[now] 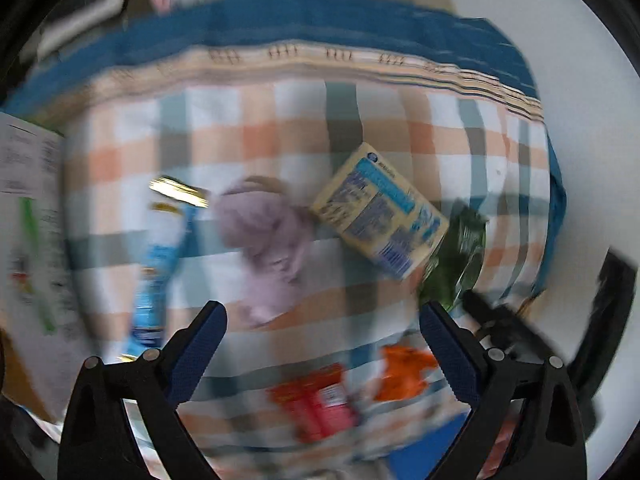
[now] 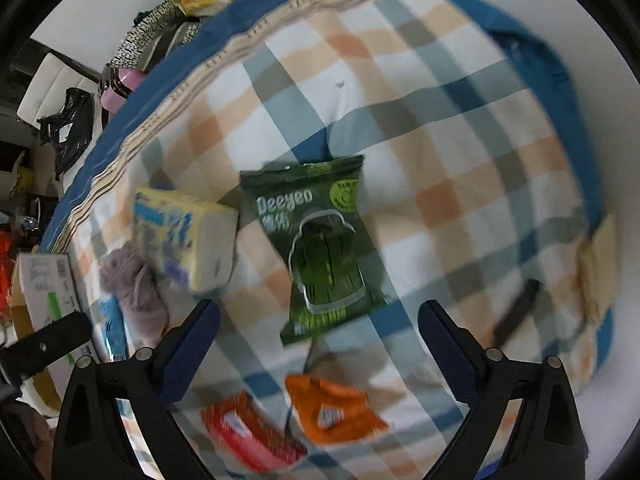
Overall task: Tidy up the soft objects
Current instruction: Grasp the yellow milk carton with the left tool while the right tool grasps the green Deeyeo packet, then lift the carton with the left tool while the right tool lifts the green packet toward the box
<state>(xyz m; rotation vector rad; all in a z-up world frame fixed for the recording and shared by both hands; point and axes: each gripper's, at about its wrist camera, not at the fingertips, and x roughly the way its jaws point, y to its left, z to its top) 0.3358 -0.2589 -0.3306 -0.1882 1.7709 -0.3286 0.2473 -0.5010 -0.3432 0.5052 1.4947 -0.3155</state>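
**A:** Why are both claws held up off the bedding?

**B:** I'd judge nothing has been picked yet. The left claw (image 1: pixel 322 320) is spread wide and empty, and so is the right claw (image 2: pixel 320 320). Each looks down on the checked blanket (image 2: pixel 460 128), where the soft things lie scattered.

**A:** Take the green Deeyeo pack (image 2: pixel 320 248) as the landmark. What sits where?

**B:** The yellow tissue pack (image 2: pixel 188 240) lies just to its left, nearly touching. Further left, against that tissue pack, is the crumpled lilac cloth (image 1: pixel 268 240). Beyond the cloth lies a blue-and-white pouch (image 1: pixel 160 256). Nearer the camera than the green pack lie an orange packet (image 2: pixel 332 408) and a red packet (image 2: pixel 248 432), side by side.

**A:** Which goes first?

**B:** Likely the cloth for the left claw, since it lies ahead of it; the blur leaves that uncertain.
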